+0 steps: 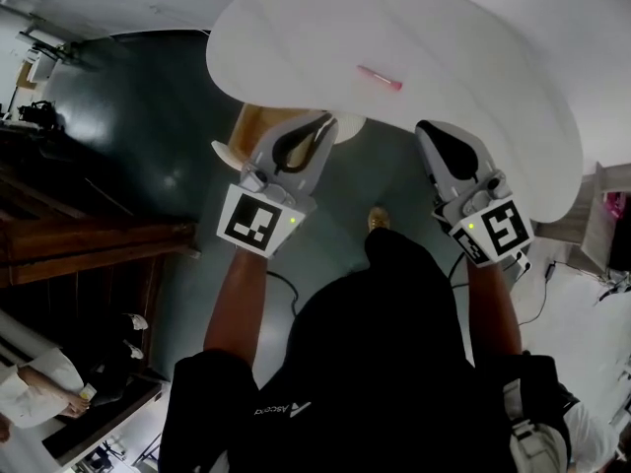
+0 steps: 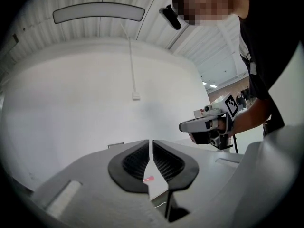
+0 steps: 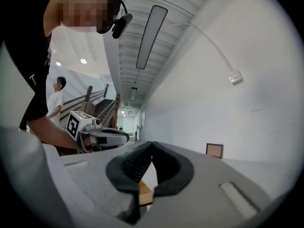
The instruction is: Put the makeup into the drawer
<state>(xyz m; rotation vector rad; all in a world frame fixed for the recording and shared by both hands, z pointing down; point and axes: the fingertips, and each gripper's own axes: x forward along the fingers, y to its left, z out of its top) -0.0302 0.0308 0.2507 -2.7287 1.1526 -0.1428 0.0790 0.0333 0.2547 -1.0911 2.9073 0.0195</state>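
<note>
Makeup (image 1: pixel 380 78): slim pink tube, lying flat on white table (image 1: pixel 296 37), well apart from both claws. Probably light, stiff, smooth and apt to roll; best taken across mid-length. Left gripper (image 1: pixel 317 124) and right gripper (image 1: pixel 439 136): clenched, empty. Right gripper view shows what looks like a wooden drawer (image 3: pixel 145 194) corner, no tube; left gripper view the reverse.

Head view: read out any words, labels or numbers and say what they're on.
On black shirt: white print, upside down, too blurred to read.
On left gripper and right gripper: square marker patterns, no words.
On pink makeup stick: no legible label.
</note>
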